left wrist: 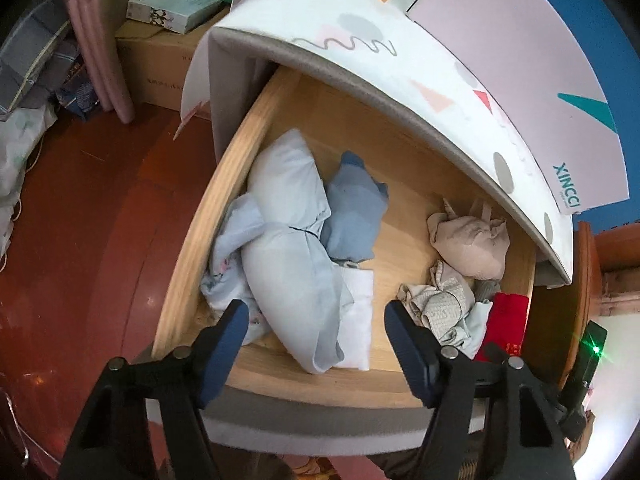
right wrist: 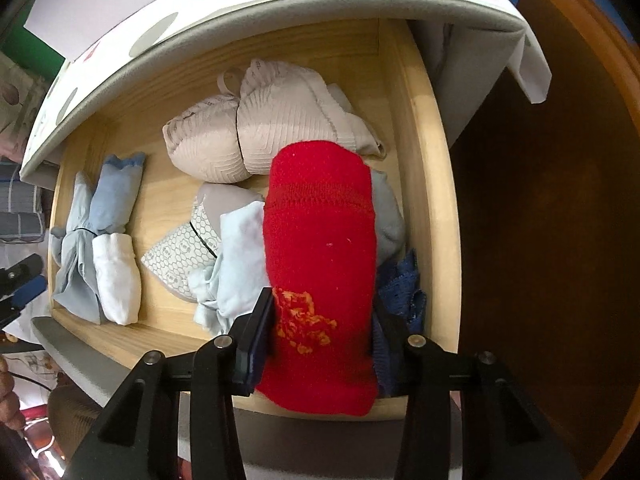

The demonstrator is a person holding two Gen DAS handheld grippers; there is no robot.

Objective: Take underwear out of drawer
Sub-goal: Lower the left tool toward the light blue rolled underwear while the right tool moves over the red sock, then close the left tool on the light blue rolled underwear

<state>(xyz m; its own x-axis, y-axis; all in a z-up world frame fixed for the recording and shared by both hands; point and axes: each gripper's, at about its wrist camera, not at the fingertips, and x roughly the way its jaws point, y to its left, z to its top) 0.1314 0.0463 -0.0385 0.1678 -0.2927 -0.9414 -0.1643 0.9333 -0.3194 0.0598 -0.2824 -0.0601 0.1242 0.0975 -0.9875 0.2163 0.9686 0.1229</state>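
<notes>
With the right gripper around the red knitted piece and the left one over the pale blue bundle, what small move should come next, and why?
Probably lift the right gripper straight up. Its jaws sit on both sides of the red knitted garment with orange embroidery, apparently pressing it, while the garment's lower end overlaps the wooden drawer's front wall. The left gripper hangs open above the pale blue rolled cloth bundle, gripping nothing.

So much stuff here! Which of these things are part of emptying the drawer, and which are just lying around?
Part of the job:
drawer
red knitted piece, clamped in the right gripper
beige bra
pale blue bundle
left gripper, open above it

Just lying around:
cardboard box
tissue box
patterned sheet
</notes>
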